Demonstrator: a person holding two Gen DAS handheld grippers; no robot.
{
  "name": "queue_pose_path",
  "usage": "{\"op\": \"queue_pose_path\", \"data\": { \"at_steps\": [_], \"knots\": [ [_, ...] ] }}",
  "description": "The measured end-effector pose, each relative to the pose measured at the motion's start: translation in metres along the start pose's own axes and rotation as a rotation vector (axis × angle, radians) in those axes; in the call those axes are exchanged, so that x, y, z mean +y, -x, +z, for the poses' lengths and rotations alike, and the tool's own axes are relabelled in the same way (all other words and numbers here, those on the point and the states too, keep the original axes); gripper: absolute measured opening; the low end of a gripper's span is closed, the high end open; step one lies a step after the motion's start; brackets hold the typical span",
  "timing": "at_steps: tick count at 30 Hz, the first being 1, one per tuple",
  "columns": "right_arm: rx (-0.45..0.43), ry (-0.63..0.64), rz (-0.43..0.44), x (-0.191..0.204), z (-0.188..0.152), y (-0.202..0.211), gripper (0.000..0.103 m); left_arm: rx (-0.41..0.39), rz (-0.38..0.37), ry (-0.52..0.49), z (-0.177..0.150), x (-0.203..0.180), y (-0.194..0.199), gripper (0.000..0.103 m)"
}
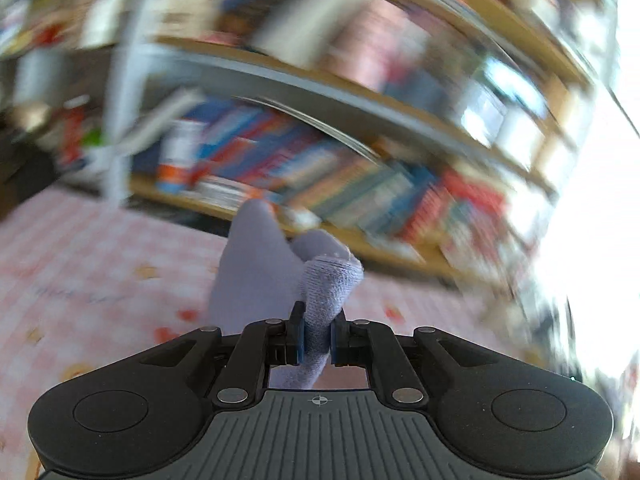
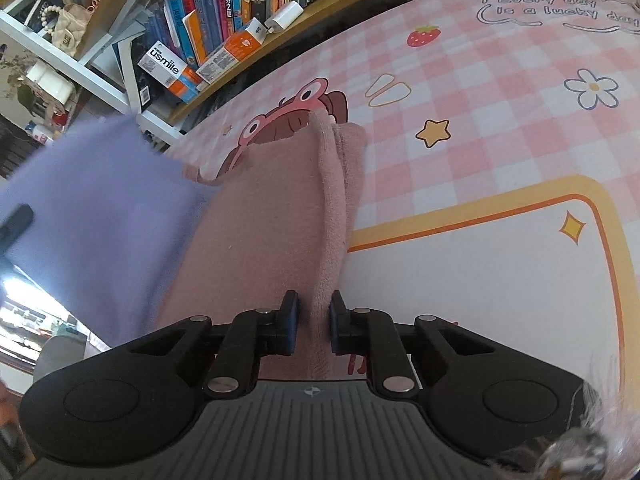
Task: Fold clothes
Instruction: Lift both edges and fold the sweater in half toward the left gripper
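A lavender cloth point(image 1: 256, 264) hangs bunched from my left gripper point(image 1: 318, 320), which is shut on it and held up above the table; this view is blurred. In the right wrist view the same lavender cloth point(image 2: 100, 208) drapes at the left, over part of a pink cloth point(image 2: 272, 208). The pink cloth lies on the table with a raised folded ridge along its right edge. My right gripper point(image 2: 314, 312) sits low over that ridge, its pads closed in on the pink fold.
The table wears a pink checked mat point(image 2: 480, 120) with cartoon prints and a yellow-bordered panel point(image 2: 500, 280). A bookshelf point(image 2: 240, 8) full of books and boxes runs along the far edge, with a white rack point(image 2: 60, 52) at the left.
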State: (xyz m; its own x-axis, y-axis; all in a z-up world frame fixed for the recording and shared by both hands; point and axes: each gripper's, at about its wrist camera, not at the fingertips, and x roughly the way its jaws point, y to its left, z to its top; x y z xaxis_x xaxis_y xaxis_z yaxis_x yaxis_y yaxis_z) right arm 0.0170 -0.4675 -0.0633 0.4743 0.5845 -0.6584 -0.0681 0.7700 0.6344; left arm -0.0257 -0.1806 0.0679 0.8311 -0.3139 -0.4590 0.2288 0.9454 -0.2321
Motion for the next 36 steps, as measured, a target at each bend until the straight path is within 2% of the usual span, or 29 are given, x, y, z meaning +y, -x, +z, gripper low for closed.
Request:
{"op": "queue_pose_path", "data": {
  "at_steps": [3,4,7,10,12,17,21,24,26,28,30,31,34,35,36],
  "knots": [
    [0.0,-0.007,0.014,-0.003,-0.001,0.0,0.014,0.142,-0.05,-0.203,-0.024,-0.046,-0.029,0.01],
    [0.001,-0.01,0.02,-0.005,-0.001,0.0,0.014,0.211,-0.057,-0.278,-0.037,-0.06,-0.043,0.011],
    [0.008,-0.009,0.033,-0.007,-0.001,0.001,0.014,0.336,-0.022,-0.418,-0.071,-0.081,-0.072,0.015],
    [0.013,-0.01,0.039,-0.008,-0.001,0.001,0.014,0.363,-0.006,-0.449,-0.082,-0.085,-0.081,0.019],
    [0.013,-0.012,0.043,-0.009,-0.001,0.001,0.015,0.375,-0.008,-0.45,-0.086,-0.085,-0.085,0.026],
    [-0.006,0.002,0.027,-0.01,-0.001,0.008,0.03,0.36,-0.061,-0.378,-0.079,-0.079,-0.068,0.043],
    [-0.101,-0.016,0.021,-0.015,0.007,0.031,0.033,0.294,-0.138,-0.274,-0.064,-0.069,-0.034,0.044],
    [-0.176,-0.032,0.042,-0.017,0.016,0.049,0.038,0.213,-0.168,-0.124,-0.048,-0.045,-0.015,0.044],
    [-0.184,-0.033,0.097,-0.013,0.021,0.051,0.044,0.158,-0.159,0.007,-0.037,-0.023,-0.006,0.044],
    [-0.151,-0.028,0.14,-0.006,0.024,0.045,0.048,0.164,-0.049,0.043,-0.034,-0.007,-0.011,0.041],
    [-0.101,-0.019,0.145,0.002,0.024,0.031,0.048,0.214,0.087,0.012,-0.04,0.005,-0.026,0.025],
    [-0.086,-0.013,0.129,0.006,0.024,0.025,0.048,0.233,0.108,0.0,-0.045,0.009,-0.032,0.019],
    [-0.056,-0.016,0.084,0.013,0.022,0.004,0.044,0.274,0.089,0.0,-0.062,0.013,-0.045,0.015],
    [-0.044,-0.021,0.075,0.015,0.022,-0.003,0.04,0.274,0.089,-0.005,-0.069,0.012,-0.047,0.015],
    [-0.035,-0.018,0.068,0.018,0.022,-0.009,0.032,0.276,0.086,-0.007,-0.074,0.011,-0.047,0.015]
  ]
}}
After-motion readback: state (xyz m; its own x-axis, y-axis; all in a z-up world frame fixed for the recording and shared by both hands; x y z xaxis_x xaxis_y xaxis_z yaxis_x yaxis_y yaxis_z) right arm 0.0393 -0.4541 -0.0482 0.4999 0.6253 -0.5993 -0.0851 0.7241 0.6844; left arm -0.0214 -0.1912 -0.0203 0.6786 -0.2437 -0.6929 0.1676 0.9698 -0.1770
